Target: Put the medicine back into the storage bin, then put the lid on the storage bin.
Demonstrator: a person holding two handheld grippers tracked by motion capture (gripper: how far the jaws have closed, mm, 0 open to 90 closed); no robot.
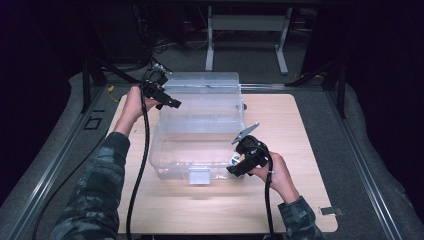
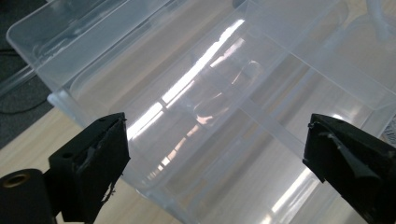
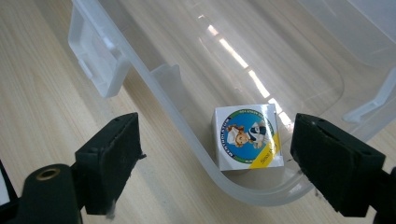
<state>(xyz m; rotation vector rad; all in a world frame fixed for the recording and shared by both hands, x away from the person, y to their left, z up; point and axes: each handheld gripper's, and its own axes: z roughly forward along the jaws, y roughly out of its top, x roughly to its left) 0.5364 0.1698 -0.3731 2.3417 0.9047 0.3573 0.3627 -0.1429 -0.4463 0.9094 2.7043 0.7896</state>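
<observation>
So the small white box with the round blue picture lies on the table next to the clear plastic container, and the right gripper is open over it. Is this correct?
Not quite. The small white box lies inside the clear plastic container, in a rounded corner of it, not on the table beside it. The right gripper view shows this. The rest holds: the right gripper is open over it.

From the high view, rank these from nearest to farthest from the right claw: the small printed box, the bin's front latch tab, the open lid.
1. Small printed box: inside the clear bin's near right corner, right at the right claw.
2. Front latch tab: on the front wall, to the claw's left.
3. Open lid: standing at the back, beside the left claw.
</observation>
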